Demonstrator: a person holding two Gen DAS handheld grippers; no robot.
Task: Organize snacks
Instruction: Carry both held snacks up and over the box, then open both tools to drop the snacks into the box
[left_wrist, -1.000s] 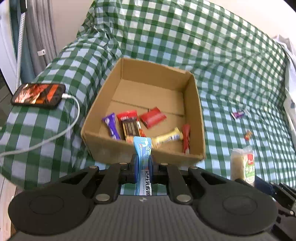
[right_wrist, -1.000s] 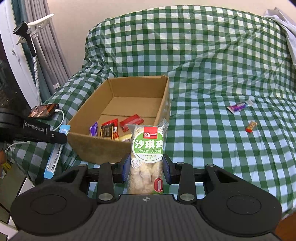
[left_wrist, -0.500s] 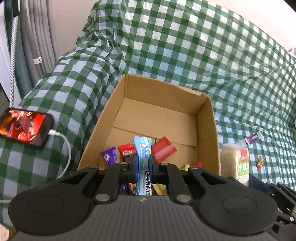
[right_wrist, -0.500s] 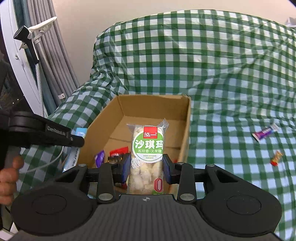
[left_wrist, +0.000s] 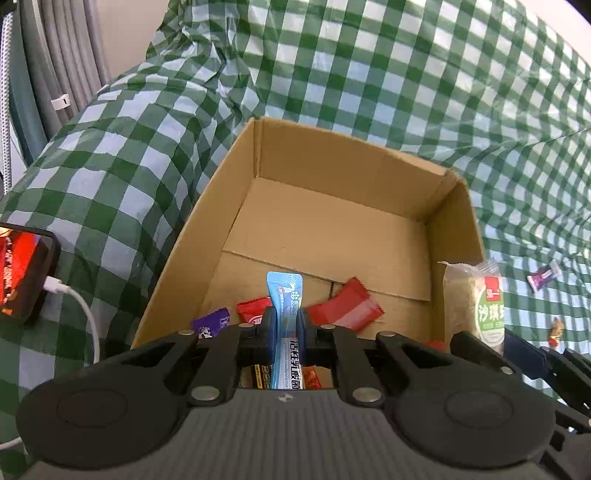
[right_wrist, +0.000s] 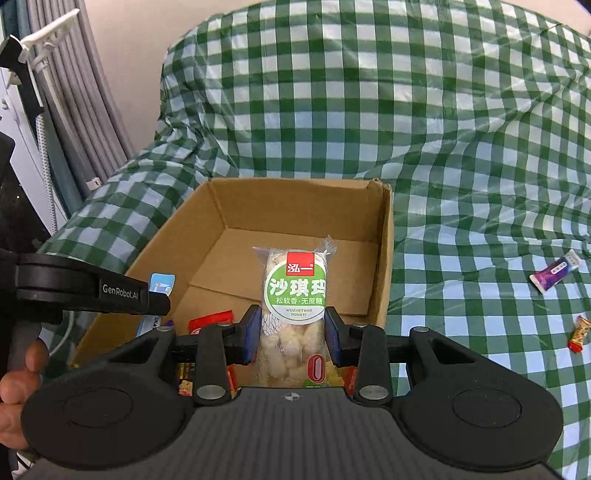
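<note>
An open cardboard box (left_wrist: 325, 177) (right_wrist: 295, 203) sits on a green checked cloth and holds several small wrapped snacks, among them a red packet (left_wrist: 345, 308) and a purple one (left_wrist: 210, 325). My left gripper (left_wrist: 284, 321) is shut on a thin blue stick packet (left_wrist: 286, 295) over the box's near end. My right gripper (right_wrist: 291, 332) is shut on a clear rice-cake pack with a green label (right_wrist: 295, 295), also over the box; it shows at the right in the left wrist view (left_wrist: 476, 302).
A purple snack (right_wrist: 556, 271) (left_wrist: 543, 275) and a small orange candy (right_wrist: 578, 332) (left_wrist: 556, 326) lie on the cloth right of the box. A phone (left_wrist: 22, 273) on a white charging cable (left_wrist: 81, 306) lies left of it. Grey curtains (right_wrist: 74, 110) hang at the far left.
Both grippers have moved forward with their packets, from in front of the box to over its near end. The box looks larger and closer.
</note>
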